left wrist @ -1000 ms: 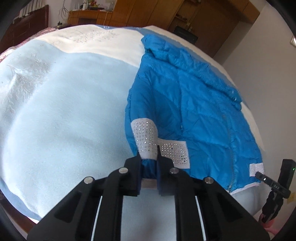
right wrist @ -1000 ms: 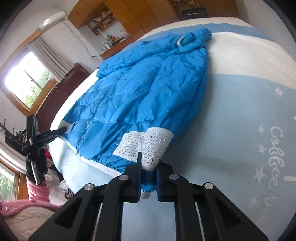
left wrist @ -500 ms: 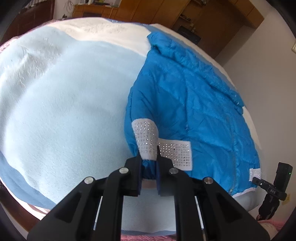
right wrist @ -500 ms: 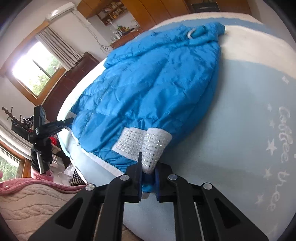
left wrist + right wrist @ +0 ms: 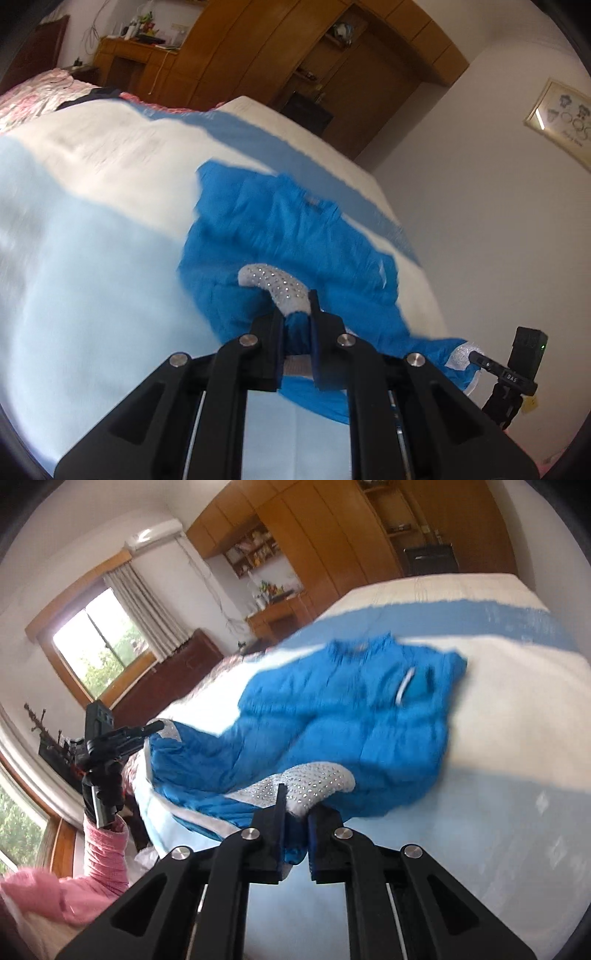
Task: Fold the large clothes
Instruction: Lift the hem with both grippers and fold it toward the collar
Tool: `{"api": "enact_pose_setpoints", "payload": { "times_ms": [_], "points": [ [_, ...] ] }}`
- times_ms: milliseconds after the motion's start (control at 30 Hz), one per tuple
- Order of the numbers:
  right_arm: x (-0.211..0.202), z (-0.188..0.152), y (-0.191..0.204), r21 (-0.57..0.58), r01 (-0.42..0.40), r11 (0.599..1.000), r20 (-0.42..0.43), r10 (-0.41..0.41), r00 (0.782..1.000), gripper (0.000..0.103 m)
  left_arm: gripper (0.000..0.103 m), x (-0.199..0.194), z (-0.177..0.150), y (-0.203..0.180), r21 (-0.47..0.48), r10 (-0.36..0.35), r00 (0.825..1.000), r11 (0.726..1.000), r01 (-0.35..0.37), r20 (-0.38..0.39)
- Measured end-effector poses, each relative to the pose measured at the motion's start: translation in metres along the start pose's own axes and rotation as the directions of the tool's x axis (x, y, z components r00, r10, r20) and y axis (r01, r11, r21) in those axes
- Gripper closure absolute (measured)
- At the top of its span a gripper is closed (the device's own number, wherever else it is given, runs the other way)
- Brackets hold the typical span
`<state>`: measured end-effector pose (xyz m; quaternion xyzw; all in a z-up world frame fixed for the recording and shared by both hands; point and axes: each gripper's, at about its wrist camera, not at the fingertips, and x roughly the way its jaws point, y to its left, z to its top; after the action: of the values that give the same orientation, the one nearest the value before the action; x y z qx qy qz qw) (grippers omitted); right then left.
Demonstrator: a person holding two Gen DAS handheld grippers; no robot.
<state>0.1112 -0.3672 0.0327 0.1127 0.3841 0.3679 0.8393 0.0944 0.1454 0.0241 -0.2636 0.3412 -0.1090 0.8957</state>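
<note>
Blue puffer jacket — hem end raised off the bed, collar lying toward 12 o'clock. Left gripper and right gripper each clamped on a studded white hem band. Step judged: lengthwise fold — hem to be carried toward the collar next.

Quilted blue jacket looks like slightly glossy cloth; bed cover, blurred, seems matt fleece.

jacket: bright blue | cuff: white, silver studs | blanket: pale blue, white, blue bands
</note>
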Motion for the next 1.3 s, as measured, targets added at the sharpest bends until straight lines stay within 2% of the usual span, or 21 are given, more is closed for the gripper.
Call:
{"api": "enact_pose_setpoints", "payload": {
  "times_ms": [133,333,533,667,833,1033,1233,1300],
  "points": [
    [0.007,0.049,-0.017,0.059,-0.009,0.998,0.008,0.009,1.000,0.095,0.094,0.033,0.056,-0.008,-0.012,-0.053,0.999,0.999,0.053,0.013],
    [0.033,0.113,-0.053,0.143,0.000,0.990,0.010,-0.001,1.000,0.095,0.094,0.089,0.114,-0.018,-0.008,-0.051,0.999,0.999,0.051,0.019],
    [0.065,0.157,-0.092,0.218,-0.005,0.976,0.001,0.005,1.000,0.095,0.094,0.139,0.155,-0.010,-0.045,-0.058,0.998,0.997,0.058,-0.006],
    [0.094,0.179,-0.121,0.269,0.006,0.963,-0.025,0.000,1.000,0.095,0.094,0.178,0.176,0.001,-0.068,-0.033,0.999,0.997,0.031,-0.038],
    [0.128,0.195,-0.158,0.326,0.025,0.945,-0.063,-0.005,0.998,0.095,0.093,0.234,0.193,0.023,-0.101,0.007,0.994,0.995,-0.018,-0.106],
    [0.173,0.196,-0.206,0.403,0.066,0.913,-0.132,-0.013,0.991,0.094,0.092,0.292,0.198,0.056,-0.136,0.070,0.981,0.986,-0.096,-0.182],
    [0.197,0.184,-0.239,0.477,0.040,0.878,-0.149,0.037,0.988,0.092,0.089,0.323,0.193,0.078,-0.164,0.059,0.971,0.981,-0.099,-0.233],
    [0.198,0.182,-0.240,0.472,0.029,0.881,-0.151,0.048,0.987,0.087,0.088,0.323,0.194,0.081,-0.174,0.034,0.970,0.982,-0.078,-0.242]
  ]
}}
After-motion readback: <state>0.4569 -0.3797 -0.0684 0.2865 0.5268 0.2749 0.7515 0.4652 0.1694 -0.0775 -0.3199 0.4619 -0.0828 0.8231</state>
